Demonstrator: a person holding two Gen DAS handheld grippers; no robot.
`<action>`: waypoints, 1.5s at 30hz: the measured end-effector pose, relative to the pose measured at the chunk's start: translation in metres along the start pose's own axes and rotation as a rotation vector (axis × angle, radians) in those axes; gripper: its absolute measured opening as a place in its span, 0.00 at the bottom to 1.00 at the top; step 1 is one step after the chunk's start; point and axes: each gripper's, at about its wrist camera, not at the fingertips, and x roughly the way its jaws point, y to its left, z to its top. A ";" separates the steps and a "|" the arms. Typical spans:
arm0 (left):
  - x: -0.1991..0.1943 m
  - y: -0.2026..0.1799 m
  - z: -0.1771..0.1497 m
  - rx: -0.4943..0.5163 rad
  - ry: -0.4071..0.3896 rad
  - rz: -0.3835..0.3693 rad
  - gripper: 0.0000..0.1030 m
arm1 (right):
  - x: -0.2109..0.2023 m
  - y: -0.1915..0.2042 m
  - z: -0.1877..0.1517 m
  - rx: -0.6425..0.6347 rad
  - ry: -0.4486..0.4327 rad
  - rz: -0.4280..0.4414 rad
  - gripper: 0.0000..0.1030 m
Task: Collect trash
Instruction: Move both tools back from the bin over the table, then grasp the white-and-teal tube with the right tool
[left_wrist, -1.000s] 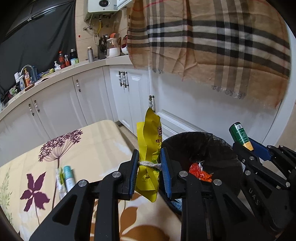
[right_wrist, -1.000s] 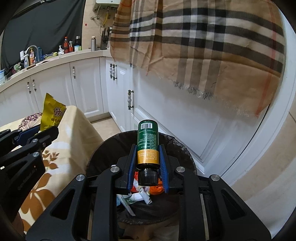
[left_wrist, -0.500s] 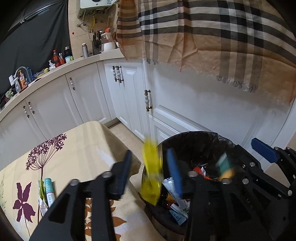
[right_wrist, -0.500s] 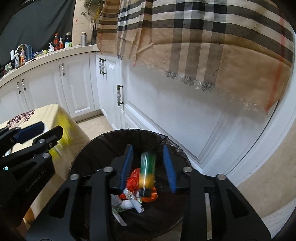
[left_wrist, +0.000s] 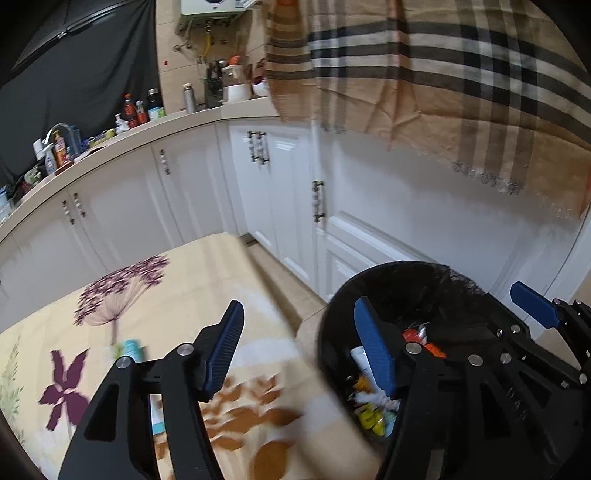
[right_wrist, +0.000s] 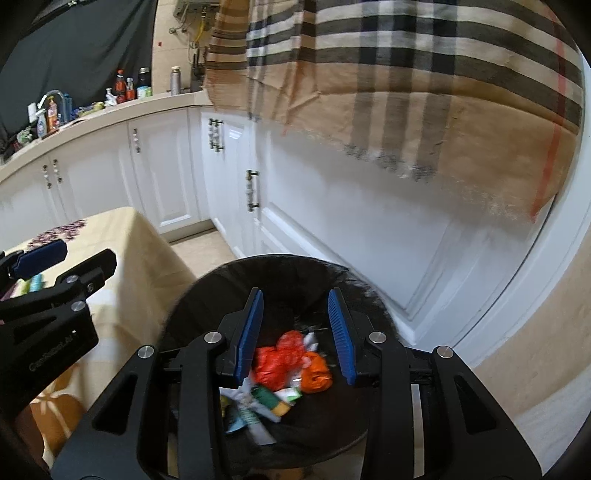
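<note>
A black-lined trash bin (left_wrist: 443, 280) stands on the floor by the table; it also shows in the right wrist view (right_wrist: 280, 269). Inside lie orange wrappers (right_wrist: 291, 362), a green bottle (right_wrist: 271, 398), tubes and a yellow packet (left_wrist: 371, 415). My left gripper (left_wrist: 299, 349) is open and empty, over the table's edge and the bin's left rim. My right gripper (right_wrist: 295, 336) is open and empty above the bin. A small teal-capped tube (left_wrist: 129, 349) lies on the floral tablecloth (left_wrist: 155, 295).
White kitchen cabinets (left_wrist: 258, 206) run behind the table and bin. A plaid cloth (right_wrist: 406, 74) hangs over the wall above the bin. Bottles and a tap (left_wrist: 59, 144) crowd the far counter. The tiled floor (right_wrist: 199, 247) shows between table and cabinets.
Both grippers opened. The yellow packet dropped from the left one and the green bottle from the right one; both now lie in the bin.
</note>
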 end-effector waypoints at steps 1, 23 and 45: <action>-0.005 0.007 -0.004 -0.007 0.000 0.010 0.59 | -0.001 0.004 0.000 -0.003 0.000 0.009 0.35; -0.078 0.208 -0.092 -0.270 0.089 0.351 0.63 | -0.028 0.168 0.002 -0.198 0.044 0.303 0.35; -0.098 0.274 -0.126 -0.349 0.119 0.414 0.63 | 0.007 0.255 -0.004 -0.343 0.186 0.317 0.35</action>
